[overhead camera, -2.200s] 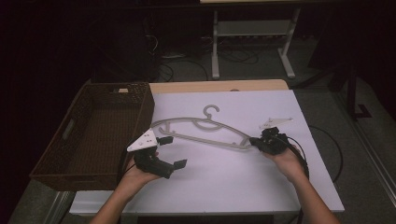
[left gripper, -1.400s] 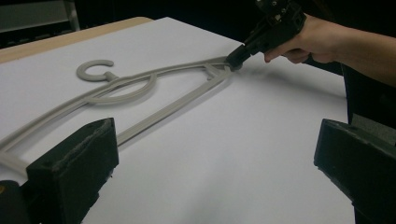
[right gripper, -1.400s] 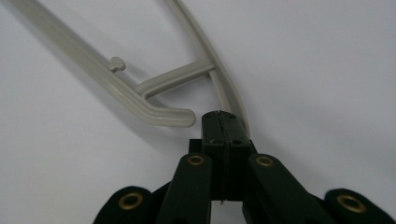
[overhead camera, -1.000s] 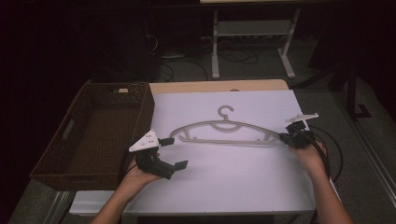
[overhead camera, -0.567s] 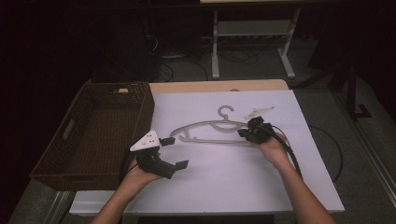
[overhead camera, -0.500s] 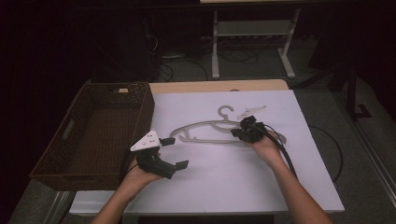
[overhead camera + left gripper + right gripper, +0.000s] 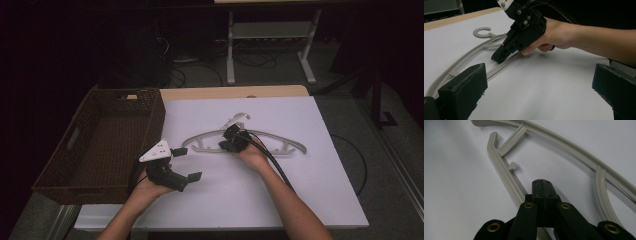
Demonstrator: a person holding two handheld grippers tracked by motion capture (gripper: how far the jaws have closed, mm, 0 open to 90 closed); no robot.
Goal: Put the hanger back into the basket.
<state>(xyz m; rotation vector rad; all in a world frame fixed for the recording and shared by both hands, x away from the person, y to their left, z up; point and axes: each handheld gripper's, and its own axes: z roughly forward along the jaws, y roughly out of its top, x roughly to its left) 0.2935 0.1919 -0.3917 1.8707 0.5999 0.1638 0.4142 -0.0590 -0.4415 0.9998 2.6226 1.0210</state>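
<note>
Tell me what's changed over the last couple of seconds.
The right gripper moved from the hanger's right end to the middle of its lower bar, jaws now shut there. The hanger slid slightly rightward. The left gripper, open, and the basket stayed put.

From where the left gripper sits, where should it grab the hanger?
Probably the near shoulder of the hanger, coming from the left with jaws spanning the thin arm. It lies flat, that end points toward the open left gripper, and the right gripper sits mid-bar.
</note>
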